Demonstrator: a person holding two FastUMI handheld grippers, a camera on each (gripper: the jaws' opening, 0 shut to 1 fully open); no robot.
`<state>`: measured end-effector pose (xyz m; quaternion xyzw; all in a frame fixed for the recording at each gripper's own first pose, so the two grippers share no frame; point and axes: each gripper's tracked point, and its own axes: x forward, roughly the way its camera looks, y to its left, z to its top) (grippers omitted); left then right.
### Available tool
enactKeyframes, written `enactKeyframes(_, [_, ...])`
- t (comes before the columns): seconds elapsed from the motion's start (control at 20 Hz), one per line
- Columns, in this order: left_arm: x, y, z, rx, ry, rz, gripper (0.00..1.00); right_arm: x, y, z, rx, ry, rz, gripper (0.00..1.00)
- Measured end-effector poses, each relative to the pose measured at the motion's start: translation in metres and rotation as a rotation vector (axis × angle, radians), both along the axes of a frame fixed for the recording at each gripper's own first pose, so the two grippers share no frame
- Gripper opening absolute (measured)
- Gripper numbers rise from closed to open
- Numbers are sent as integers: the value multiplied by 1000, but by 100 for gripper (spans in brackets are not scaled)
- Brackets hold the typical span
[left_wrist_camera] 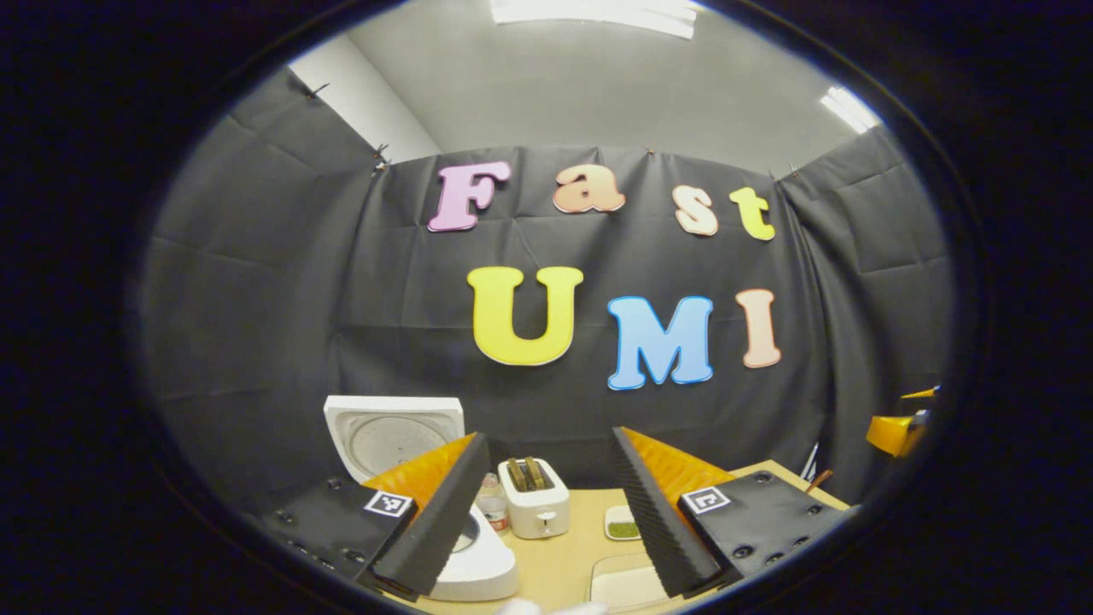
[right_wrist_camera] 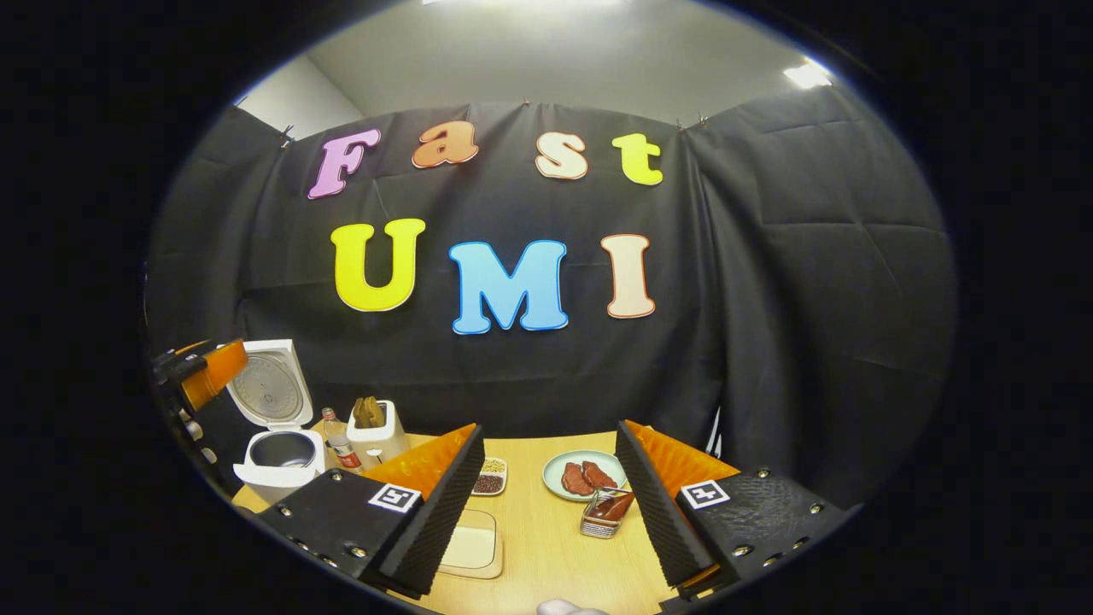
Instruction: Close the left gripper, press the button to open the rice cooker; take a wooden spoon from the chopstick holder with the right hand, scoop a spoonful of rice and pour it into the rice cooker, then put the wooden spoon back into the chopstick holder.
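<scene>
Rice cooker (right_wrist_camera: 275, 427) lid raised, pot exposed; wooden spoon judged light, stiff, best pinched mid-handle. Left gripper (left_wrist_camera: 546, 504) and right gripper (right_wrist_camera: 546, 504) both spread, empty.

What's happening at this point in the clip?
A person holds a gripper in each hand over a wooden table. The rice cooker already stands open, its lid up. The left gripper and the right gripper both have their jaws wide apart and hold nothing. The holder of utensils sits just ahead of the right gripper, beside a plate of food, so the spoon pickup hasn't begun.
</scene>
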<state>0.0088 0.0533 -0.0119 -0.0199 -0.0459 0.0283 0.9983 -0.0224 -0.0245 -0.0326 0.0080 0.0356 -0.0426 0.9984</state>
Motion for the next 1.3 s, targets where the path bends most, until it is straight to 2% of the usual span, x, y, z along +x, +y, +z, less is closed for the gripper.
enactKeyframes(0.3, [1, -11, -21, -2, 51, -28, 96, -2, -17, -29, 33, 19, -41, 95])
enactKeyframes(0.5, [2, -19, -36, -1, 85, -33, 96, -1, -28, -77, 70, 60, -56, 95])
enactKeyframes(0.7, [6, -30, -45, 11, 107, -40, 96, 15, -52, -148, 146, 149, -84, 95])
enactKeyframes(0.95, [11, -45, -48, 43, 124, -20, 96, 74, -98, -226, 248, 241, -124, 96])
enactKeyframes(1.0, [12, -49, -48, 39, 127, -15, 100, 88, -106, -238, 265, 262, -129, 96])
enactKeyframes(1.05, [13, -53, -51, 39, 130, -10, 96, 103, -115, -250, 283, 283, -135, 96])
enactKeyframes(1.3, [20, -88, -77, 37, 171, -8, 96, 177, -153, -279, 323, 288, -153, 96])
